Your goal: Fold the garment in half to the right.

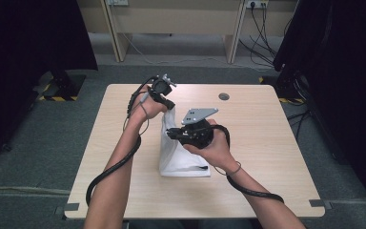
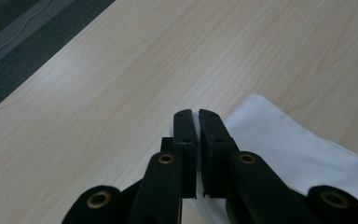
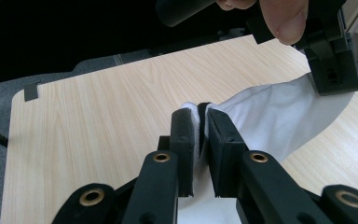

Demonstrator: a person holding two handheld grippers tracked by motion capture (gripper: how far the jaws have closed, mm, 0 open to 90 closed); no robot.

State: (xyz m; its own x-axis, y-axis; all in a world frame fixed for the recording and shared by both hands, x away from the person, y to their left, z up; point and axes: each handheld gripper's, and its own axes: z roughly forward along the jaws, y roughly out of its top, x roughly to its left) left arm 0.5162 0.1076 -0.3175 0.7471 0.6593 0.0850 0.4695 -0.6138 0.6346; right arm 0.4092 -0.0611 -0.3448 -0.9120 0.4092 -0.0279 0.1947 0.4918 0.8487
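- Left gripper (image 1: 168, 102) up at about eleven o'clock from the desk's (image 1: 267, 143) middle; its fingers (image 2: 185, 135) pressed together on an edge of the white cloth (image 1: 174, 152), a thin strip of it caught between them in the left gripper view
- Right gripper (image 1: 171, 134) near the centre, turned toward nine o'clock; its fingers (image 3: 182, 135) pinching a fold of the same cloth
- Cloth lifted at its far end, the near end resting on the desk toward six o'clock; a small dark mark near its lower edge, possibly a tag, hard to tell
- Person's forearms come in from six o'clock; a cable (image 1: 109, 167) trails along the left one
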